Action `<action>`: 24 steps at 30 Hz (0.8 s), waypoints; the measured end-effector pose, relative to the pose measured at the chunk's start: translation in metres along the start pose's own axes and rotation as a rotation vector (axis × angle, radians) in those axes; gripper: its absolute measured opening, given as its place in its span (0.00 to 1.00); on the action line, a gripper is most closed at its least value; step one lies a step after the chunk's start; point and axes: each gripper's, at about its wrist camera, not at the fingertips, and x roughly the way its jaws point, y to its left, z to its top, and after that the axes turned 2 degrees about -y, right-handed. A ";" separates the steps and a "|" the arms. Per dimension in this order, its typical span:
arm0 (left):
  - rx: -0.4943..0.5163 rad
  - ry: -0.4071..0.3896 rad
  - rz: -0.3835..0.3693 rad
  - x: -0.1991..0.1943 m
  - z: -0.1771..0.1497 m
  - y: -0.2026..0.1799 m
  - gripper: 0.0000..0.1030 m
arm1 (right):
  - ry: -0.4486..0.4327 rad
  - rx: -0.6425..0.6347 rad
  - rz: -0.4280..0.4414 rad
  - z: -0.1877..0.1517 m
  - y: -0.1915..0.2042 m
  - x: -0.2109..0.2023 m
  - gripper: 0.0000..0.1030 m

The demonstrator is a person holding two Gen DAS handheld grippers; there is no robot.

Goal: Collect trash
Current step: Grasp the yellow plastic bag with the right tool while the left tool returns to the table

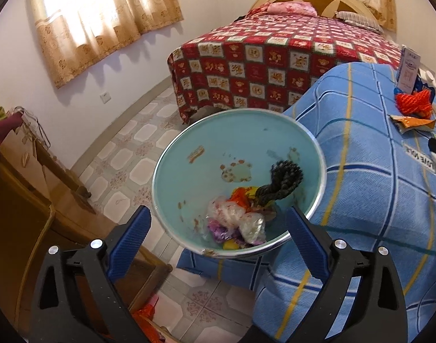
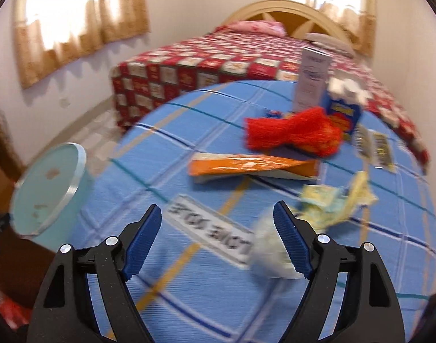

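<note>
A light-blue bin [image 1: 218, 140] stands on the floor against the table covered in blue checked cloth [image 1: 360, 200]. Inside lie a black mesh net [image 1: 283, 180], crumpled clear plastic bags [image 1: 235, 220] and an orange wrapper. My left gripper [image 1: 218, 240] hangs open over the bin's near rim, with nothing held. My right gripper [image 2: 218, 240] is open above the cloth [image 2: 189, 114]. A crumpled white scrap [image 2: 266, 245] lies just inside its right finger, not pinched. Farther off are an orange wrapper [image 2: 252, 165], a red mesh net [image 2: 292, 131] and yellowish crumpled paper [image 2: 335, 200]. The bin [image 2: 40, 188] shows at the left.
A white box [image 2: 312, 77] and a blue carton [image 2: 343, 114] stand at the table's far side. A white label [image 2: 209, 234] is sewn on the cloth. Behind is a bed with a red checked blanket [image 1: 260, 63]. A wooden cabinet [image 1: 23, 194] stands left, on a tiled floor [image 1: 126, 154].
</note>
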 end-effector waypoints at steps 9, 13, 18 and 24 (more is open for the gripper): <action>0.023 -0.010 -0.021 0.010 0.012 -0.026 0.92 | 0.078 0.008 -0.124 -0.020 -0.060 0.005 0.77; 0.009 0.006 -0.025 0.018 0.014 -0.025 0.92 | 0.090 0.021 -0.162 -0.032 -0.092 -0.003 0.80; -0.031 0.030 -0.018 0.028 0.016 -0.013 0.92 | 0.096 0.060 -0.248 -0.054 -0.140 -0.027 0.80; -0.040 0.024 -0.010 0.028 0.020 -0.015 0.92 | 0.027 0.155 -0.218 -0.062 -0.161 -0.054 0.81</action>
